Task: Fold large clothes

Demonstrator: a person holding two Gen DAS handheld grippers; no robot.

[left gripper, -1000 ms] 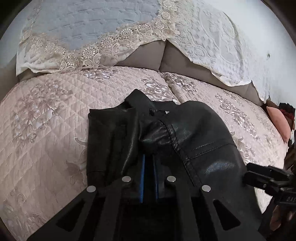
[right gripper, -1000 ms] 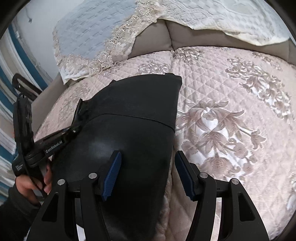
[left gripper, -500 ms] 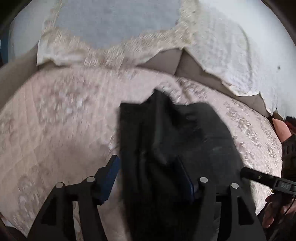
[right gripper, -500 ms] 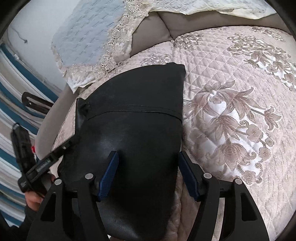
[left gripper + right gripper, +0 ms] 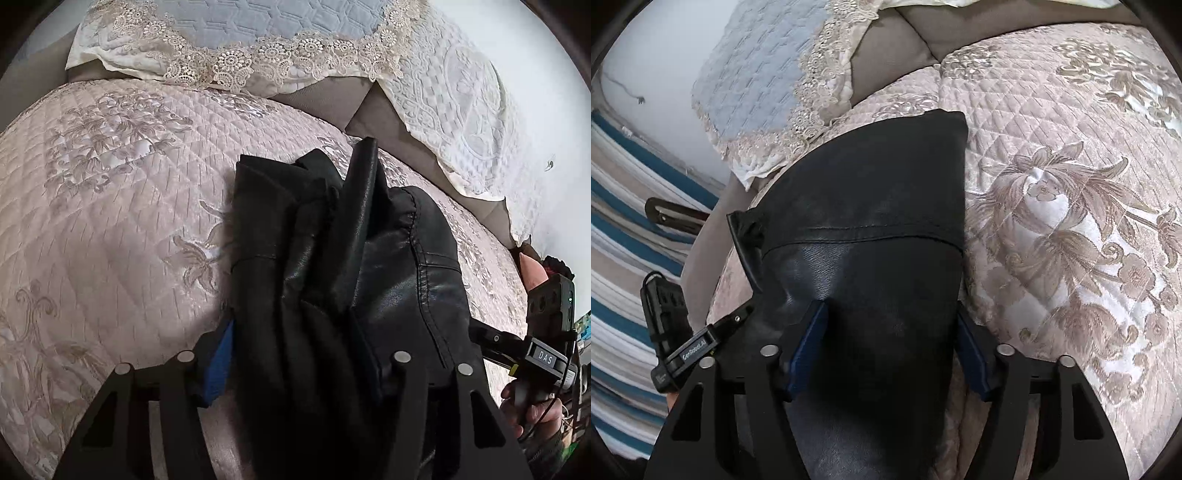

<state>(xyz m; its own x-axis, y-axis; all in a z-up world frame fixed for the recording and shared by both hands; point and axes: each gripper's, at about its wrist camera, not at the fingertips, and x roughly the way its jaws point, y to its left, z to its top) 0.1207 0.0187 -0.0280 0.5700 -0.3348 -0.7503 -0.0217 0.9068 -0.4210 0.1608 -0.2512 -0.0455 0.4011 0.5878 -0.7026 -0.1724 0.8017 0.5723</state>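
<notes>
Left wrist view: black leather jacket [image 5: 332, 277], bunched in long folds, lying on a pale pink quilted bedspread [image 5: 110, 229] with floral stitching; left gripper [image 5: 306, 354] straddling the near end of the jacket, jaws wide apart and closing, one blue pad [image 5: 221, 363] visible at the jacket's left edge, the other hidden under the folds, so whether the pads press cannot be told; lace-edged blue pillow [image 5: 258, 26] at the far side, white embroidered pillow [image 5: 454, 96] far right; right gripper [image 5: 491, 339] at the right edge, held by a hand [image 5: 532, 406].

Right wrist view: same jacket [image 5: 871, 221], here a smooth folded panel with a stitched seam across it, on the bedspread [image 5: 1071, 184]; right gripper [image 5: 890, 350] over its near end, jaws apart and closing, blue pads [image 5: 809, 347] standing at either side of the leather, not clearly pinching it; left gripper [image 5: 701, 339] at the near left; striped fabric [image 5: 624, 221] far left.
</notes>
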